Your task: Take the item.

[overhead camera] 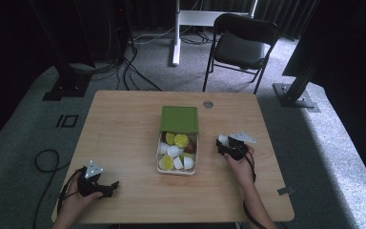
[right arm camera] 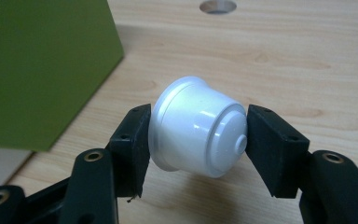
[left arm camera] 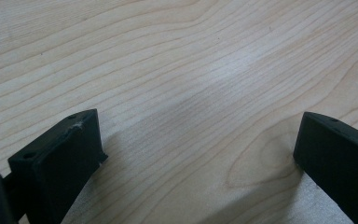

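Your right hand-held gripper (right arm camera: 198, 140) clamps a white capsule (right arm camera: 198, 133) just above the tabletop (right arm camera: 307, 60), right of the box (overhead camera: 177, 164). You're mid-transfer; next, set it down upright, then release. Your left hand-held gripper (left arm camera: 196, 154) rests wide open, holding nothing.

This is looking like a lab or recording studio set up for filming tabletop work, not a home. Black curtains (overhead camera: 19, 33) are hanging along the back and sides, closing the space off. Dark metal stands (overhead camera: 298, 81) on bolted foot plates are rising at both sides of the light wooden worktop (overhead camera: 124, 143). Loose black cables (overhead camera: 128, 67) are trailing across the grey carpet (overhead camera: 343, 157). A black folding chair (overhead camera: 240, 45) is standing behind the worktop, next to the white leg of another piece of furniture (overhead camera: 176, 33). Tape markings (overhead camera: 67, 120) are sitting on the carpet.
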